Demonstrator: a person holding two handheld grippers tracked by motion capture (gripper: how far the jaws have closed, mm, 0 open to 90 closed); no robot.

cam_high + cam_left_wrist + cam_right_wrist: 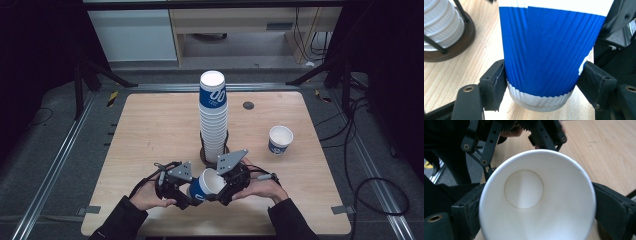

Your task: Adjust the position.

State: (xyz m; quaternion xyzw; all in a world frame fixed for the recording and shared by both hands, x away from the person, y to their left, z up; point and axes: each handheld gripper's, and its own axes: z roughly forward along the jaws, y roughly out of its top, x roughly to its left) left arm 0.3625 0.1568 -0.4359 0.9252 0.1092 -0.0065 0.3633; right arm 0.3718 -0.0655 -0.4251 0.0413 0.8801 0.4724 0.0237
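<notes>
The blue paper cup (206, 185) sits at about 6 o'clock on the desk (150, 130), tipped over with its mouth toward the right gripper (227, 192). Nothing in it, just the white bottom visible in the right gripper view. The left gripper (184, 196) has its fingers (496, 82) clamped on the cup's lower wall near the base. The right gripper's fingers (614, 207) flank the rim; can't really tell if they're pressing. The tall cup stack (213, 115) stands in its holder (212, 155) at dead center, and a loose cup (280, 139) sits upright at 3 o'clock, empty too. The held cup hides the grippers' tips in the high view. Both hands come in low, grippers angled toward each other.
</notes>
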